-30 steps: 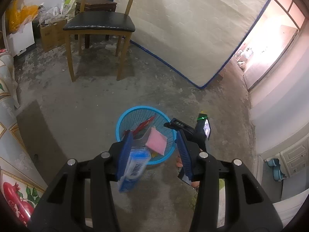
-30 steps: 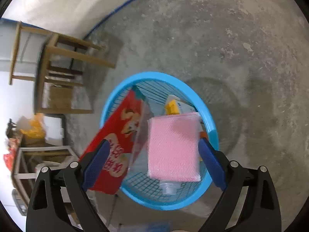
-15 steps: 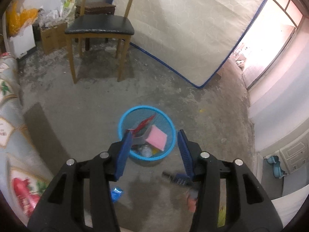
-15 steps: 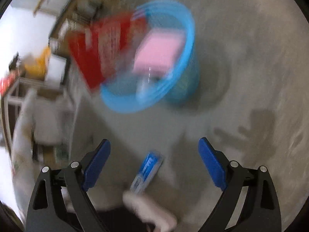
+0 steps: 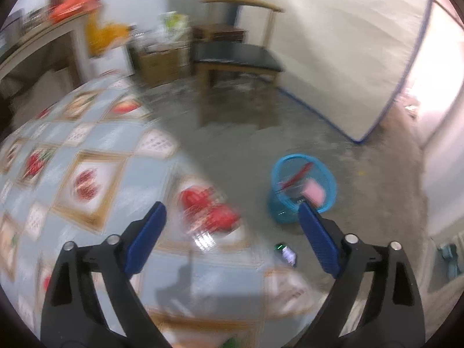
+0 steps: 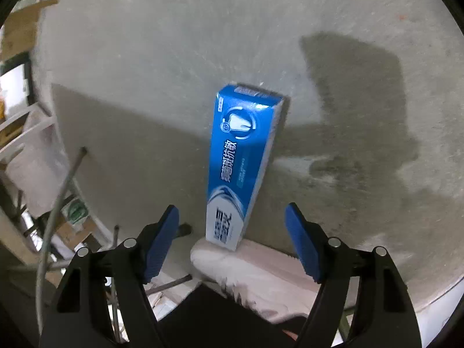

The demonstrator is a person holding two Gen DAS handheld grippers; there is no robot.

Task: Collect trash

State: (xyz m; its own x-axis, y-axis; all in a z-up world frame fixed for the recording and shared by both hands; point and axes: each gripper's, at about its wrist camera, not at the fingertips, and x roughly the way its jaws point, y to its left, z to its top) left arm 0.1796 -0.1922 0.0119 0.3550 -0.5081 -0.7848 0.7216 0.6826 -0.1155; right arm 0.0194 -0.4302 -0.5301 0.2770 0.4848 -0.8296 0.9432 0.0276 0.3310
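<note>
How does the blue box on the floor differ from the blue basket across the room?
The toothpaste box is a long, solid printed carton lying flat on the concrete, one end against a pale shoe. The basket is round open mesh, standing upright, already holding trash. The box sits loose between the right gripper's closing jaws, untouched. Both are blue.

Your left wrist camera looks forward and down past its own blue fingers (image 5: 145, 232), high over a patterned tablecloth (image 5: 87, 150); it faces a chair (image 5: 237, 58) and takes in the blue basket (image 5: 303, 187) at a distance; view blurred. Your right wrist camera sits low, angled steeply at the concrete floor (image 6: 174, 58), close on a toothpaste box (image 6: 237, 168); the two views share only floor.
</note>
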